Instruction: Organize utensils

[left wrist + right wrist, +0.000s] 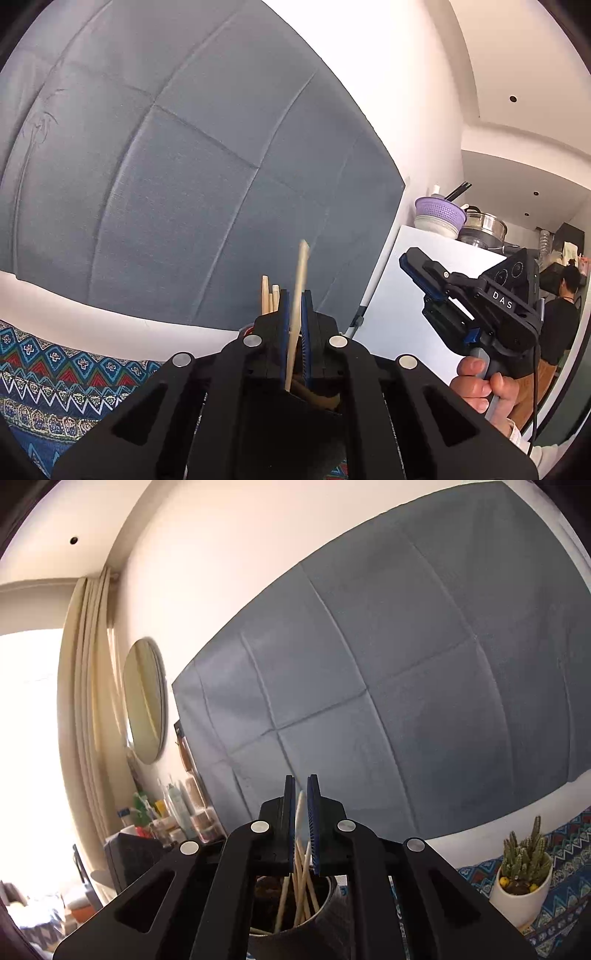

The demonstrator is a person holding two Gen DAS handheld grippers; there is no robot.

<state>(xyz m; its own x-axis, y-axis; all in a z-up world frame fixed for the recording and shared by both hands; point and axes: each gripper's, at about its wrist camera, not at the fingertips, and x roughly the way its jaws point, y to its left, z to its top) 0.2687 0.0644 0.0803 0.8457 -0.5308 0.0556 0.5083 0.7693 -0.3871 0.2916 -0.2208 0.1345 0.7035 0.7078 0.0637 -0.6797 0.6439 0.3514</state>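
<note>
My left gripper is shut on a pale wooden chopstick that stands nearly upright between its blue pads. Several more chopstick tips rise just left of it. My right gripper is nearly closed around a pale chopstick that stands in a dark round utensil holder with several other chopsticks. The right gripper also shows in the left wrist view, held by a hand at the right, jaws close together.
A grey padded headboard fills the background. A patterned blue cloth covers the surface below. A potted cactus stands at the right. A white cabinet with bowls is at the right. A person stands far off.
</note>
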